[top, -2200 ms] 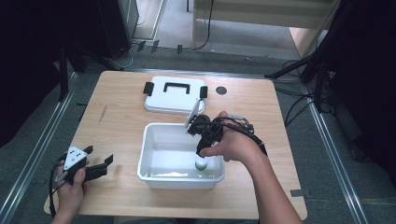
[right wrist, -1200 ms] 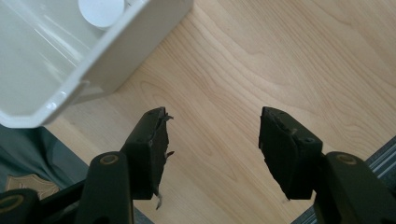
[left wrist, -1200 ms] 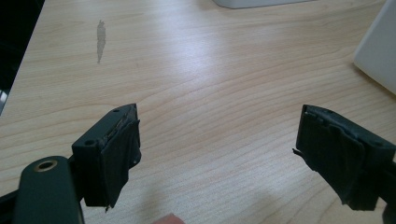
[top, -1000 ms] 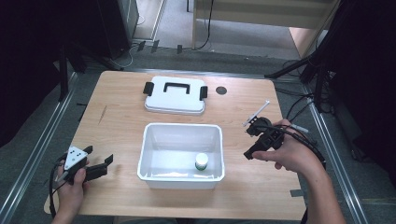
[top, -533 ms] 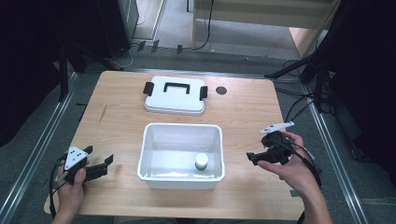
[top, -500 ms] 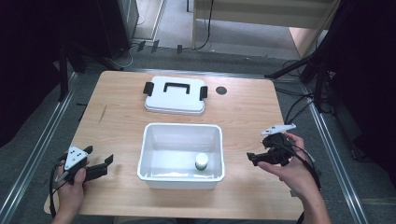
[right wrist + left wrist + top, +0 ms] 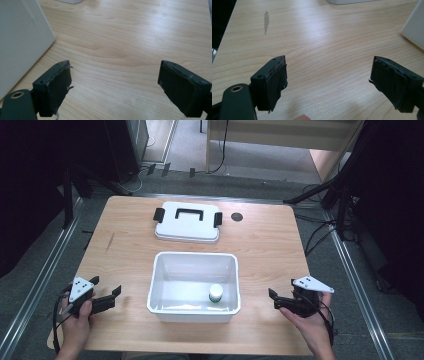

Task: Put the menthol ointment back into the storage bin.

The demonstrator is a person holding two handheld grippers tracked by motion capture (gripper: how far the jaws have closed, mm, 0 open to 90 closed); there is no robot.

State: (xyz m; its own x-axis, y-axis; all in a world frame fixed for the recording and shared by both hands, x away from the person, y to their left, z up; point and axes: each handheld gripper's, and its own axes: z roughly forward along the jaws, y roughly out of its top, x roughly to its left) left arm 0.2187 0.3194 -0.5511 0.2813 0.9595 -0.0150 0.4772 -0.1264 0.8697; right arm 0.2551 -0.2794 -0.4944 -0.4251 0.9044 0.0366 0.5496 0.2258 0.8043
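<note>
Moved back from over the white bin (image 7: 165, 292) to the near right edge of the table (image 7: 270, 245) since two seconds ago: right gripper (image 7: 274, 299), jaws spread wide and holding nothing, well apart from the bin. Left behind inside the bin, upright in its near right corner: small white bottle (image 7: 215, 293) with a green band. Parked near left with jaws just as wide and empty: left gripper (image 7: 113, 294); lying flat farther back: white lid (image 7: 187, 222).
</note>
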